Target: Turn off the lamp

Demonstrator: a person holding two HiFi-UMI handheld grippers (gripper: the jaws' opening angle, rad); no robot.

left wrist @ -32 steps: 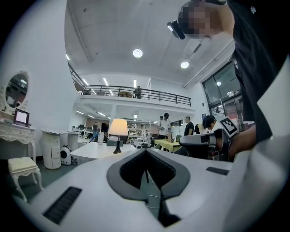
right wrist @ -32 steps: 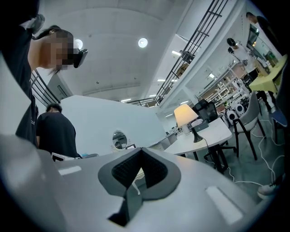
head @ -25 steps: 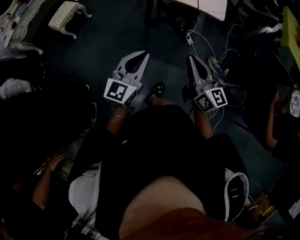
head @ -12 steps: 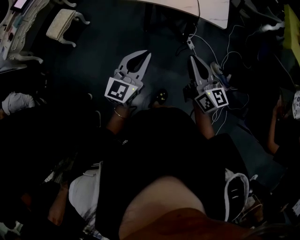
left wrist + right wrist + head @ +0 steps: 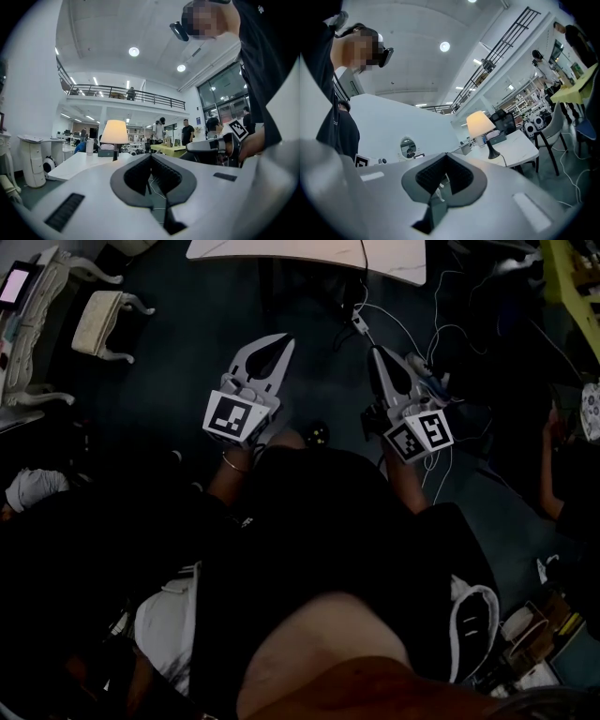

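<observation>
The table [image 5: 281,249] is cut off by the head view's top edge.

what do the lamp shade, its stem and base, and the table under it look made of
lamp shade: looks like fabric or paper, matte, since light glows through it.
stem and base: dark, slim, probably metal or plastic, can't tell which.
table: smooth white top, likely laminate or painted board.

legible text: none | left cube [image 5: 232,418] on left gripper [image 5: 282,340]: black-and-white square pattern, no letters or digits | right cube [image 5: 419,435] on right gripper [image 5: 378,353]: likewise | small blue sign [image 5: 198,121] far off: too small to read
</observation>
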